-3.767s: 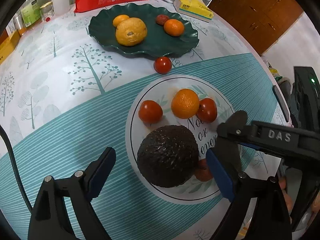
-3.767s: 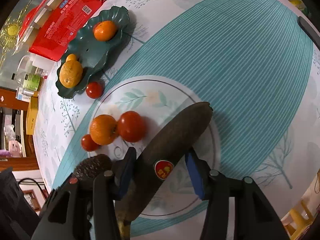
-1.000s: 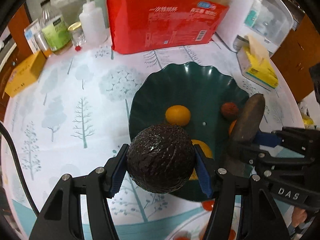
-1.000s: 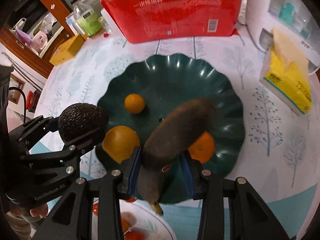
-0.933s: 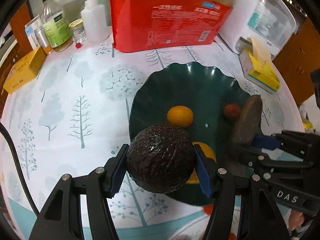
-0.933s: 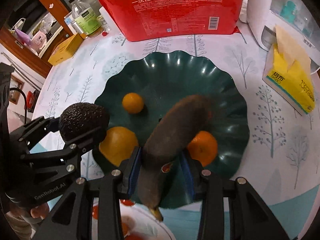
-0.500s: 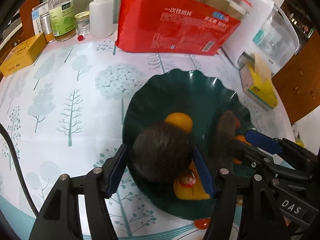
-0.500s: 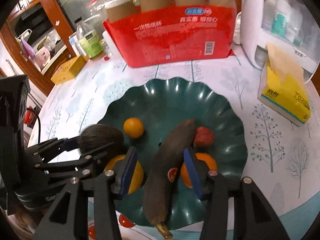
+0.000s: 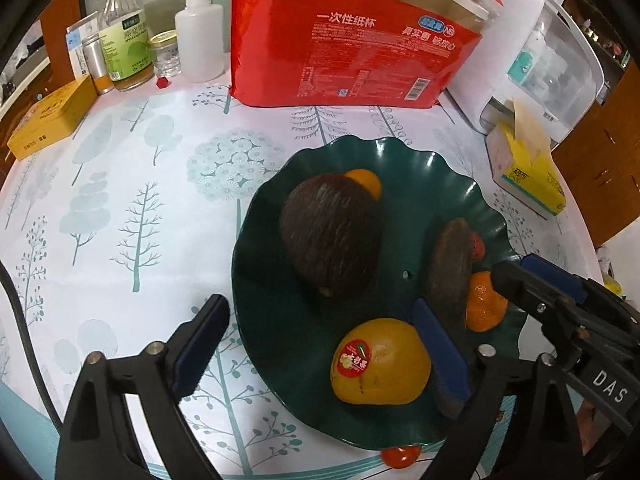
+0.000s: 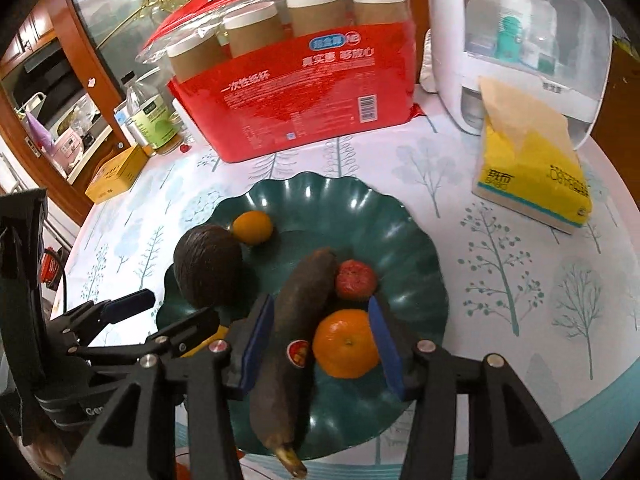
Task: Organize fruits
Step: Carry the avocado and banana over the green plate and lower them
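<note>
Two fruits delivered: avocado (image 9: 332, 236) at green plate's (image 9: 460, 184) left side, blackened banana (image 10: 292, 336) mid-plate. My left tongs (image 9: 320, 348) just spread wide, right tongs (image 10: 320, 344) parted, both released. One cherry tomato (image 9: 400, 456) remains off-plate by its near edge.

A red pack of paper cups (image 9: 352, 48) stands at the back of the tree-printed tablecloth (image 9: 120, 200), its brown cups with white rims showing through the clear top in the right wrist view. To its right sits a white appliance with a clear cover (image 10: 532, 40), and a yellow tissue pack (image 10: 532, 172) lies just in front of it. To the left of the red pack are a white squeeze bottle (image 9: 199, 44), a small glass jar (image 9: 165, 54) and a bottle with a green label (image 9: 125, 40). A yellow box (image 9: 50, 116) lies near the table's left edge, beside wooden cabinets (image 10: 52, 92).
</note>
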The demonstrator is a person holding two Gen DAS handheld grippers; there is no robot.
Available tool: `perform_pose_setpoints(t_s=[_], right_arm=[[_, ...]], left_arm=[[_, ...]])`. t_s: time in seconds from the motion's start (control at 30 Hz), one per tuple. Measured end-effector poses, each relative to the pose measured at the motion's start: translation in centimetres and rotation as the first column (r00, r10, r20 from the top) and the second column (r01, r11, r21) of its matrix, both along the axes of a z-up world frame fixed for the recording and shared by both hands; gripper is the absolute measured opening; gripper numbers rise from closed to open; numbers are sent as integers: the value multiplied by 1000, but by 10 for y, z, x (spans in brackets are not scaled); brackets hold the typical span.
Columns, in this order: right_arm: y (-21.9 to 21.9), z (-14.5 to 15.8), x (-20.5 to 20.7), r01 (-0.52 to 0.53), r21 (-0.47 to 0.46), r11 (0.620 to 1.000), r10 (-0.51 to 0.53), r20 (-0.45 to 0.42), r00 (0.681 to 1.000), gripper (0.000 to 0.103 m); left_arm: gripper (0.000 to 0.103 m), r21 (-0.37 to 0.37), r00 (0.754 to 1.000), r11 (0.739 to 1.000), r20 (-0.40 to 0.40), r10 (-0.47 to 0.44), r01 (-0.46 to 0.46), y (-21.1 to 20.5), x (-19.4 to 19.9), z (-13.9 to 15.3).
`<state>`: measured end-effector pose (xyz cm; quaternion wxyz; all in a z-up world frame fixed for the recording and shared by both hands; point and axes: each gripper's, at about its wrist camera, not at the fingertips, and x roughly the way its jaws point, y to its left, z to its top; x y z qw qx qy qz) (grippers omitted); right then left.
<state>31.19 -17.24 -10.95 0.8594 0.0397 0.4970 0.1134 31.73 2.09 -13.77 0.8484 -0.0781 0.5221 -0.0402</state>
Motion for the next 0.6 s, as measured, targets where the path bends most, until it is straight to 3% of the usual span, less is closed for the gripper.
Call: perform_pose_setpoints(t_s=[0.07,0.43,0.6], right_arm=[[-3,1,-1,12,0,1000,-12,3,1000,50],[-8,2,-8,56,-8,998,-56,2,998,50],[-10,4,-15,78,-16,997,-78,-2,997,51]], left_arm=[[103,-11,1000,1000,13,2,-2,1,-2,3],[102,-43,996,999,90,-6,10,-3,-19,25],[102,0,993,1000,115,15,-15,-1,-28,34]])
